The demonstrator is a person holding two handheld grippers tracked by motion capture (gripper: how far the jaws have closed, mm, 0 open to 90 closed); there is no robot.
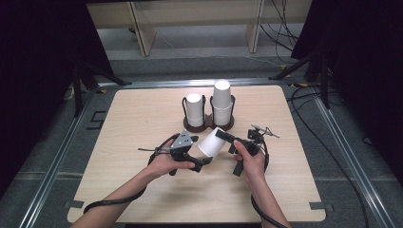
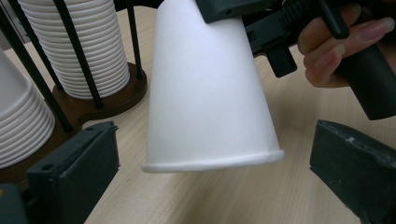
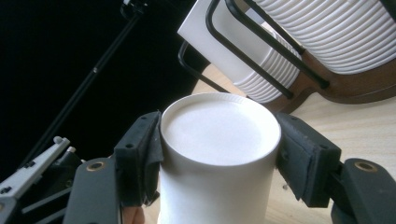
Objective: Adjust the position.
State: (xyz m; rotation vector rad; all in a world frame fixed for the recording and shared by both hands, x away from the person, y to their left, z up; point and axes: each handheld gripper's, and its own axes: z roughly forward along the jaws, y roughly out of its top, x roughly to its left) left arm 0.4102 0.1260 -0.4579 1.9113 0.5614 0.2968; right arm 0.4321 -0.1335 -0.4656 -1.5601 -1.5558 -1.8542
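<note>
A person's two hands work near the middle of the table [image 1: 142, 118]. The right gripper [image 1: 227, 138] is clamped on the closed base end of a white paper cup [image 1: 212, 142]; in the right gripper view its two black jaws press on either side of the cup's base [image 3: 219, 128]. The cup hangs tilted above the table, base toward 2 o'clock and open rim toward 8 o'clock.

The left gripper [image 1: 203, 162] sits just at 7 o'clock of the cup, its jaws spread wide and holding nothing. In the left gripper view the cup's rim [image 2: 212, 161] hangs between those jaws without touching either, and the fingers [image 2: 327, 51] of the right hand curl round the other gripper's handle.

At 12 o'clock of the cup, near the table's far edge, a dark wooden holder [image 1: 209, 124] with black wire uprights carries two stacks of inverted white cups: a shorter left stack [image 1: 194, 108] and a taller right stack [image 1: 222, 100].
</note>
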